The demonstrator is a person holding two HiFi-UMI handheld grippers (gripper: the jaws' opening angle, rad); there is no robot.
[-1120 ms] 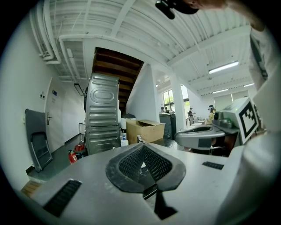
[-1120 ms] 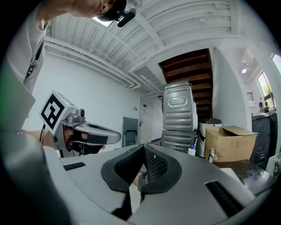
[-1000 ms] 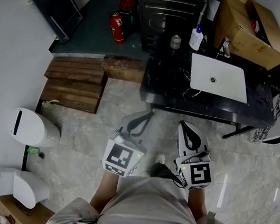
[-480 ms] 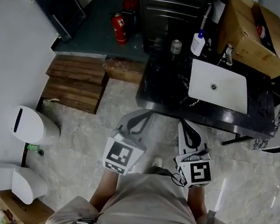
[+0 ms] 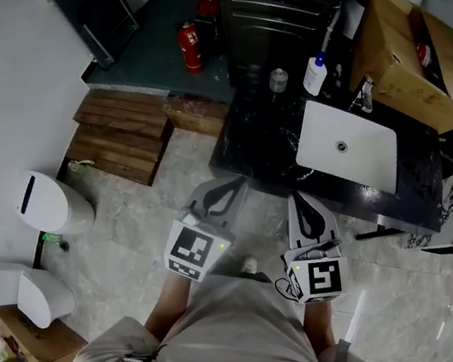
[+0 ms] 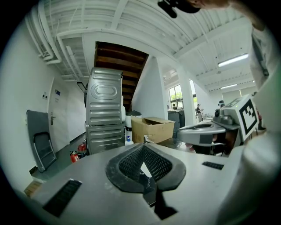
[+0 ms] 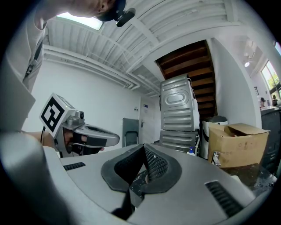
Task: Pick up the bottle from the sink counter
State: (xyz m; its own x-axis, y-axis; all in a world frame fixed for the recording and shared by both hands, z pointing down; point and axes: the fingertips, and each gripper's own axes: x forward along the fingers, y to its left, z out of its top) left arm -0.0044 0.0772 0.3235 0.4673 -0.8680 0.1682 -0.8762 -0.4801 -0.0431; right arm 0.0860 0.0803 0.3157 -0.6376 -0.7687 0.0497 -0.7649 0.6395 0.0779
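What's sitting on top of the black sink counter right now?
White bottle with blue cap, small round grey jar, white rectangular basin, chrome tap. The brown cardboard box hides the counter's far right corner.

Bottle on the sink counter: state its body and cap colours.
The bottle is white with a blue cap, clearest in the head view.

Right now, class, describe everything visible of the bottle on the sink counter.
The bottle is small, white-bodied with a blue top, seemingly plastic. It stands upright near the back of the dark counter, just left of the white basin's far corner, a small jar beside it. Nothing grips it.
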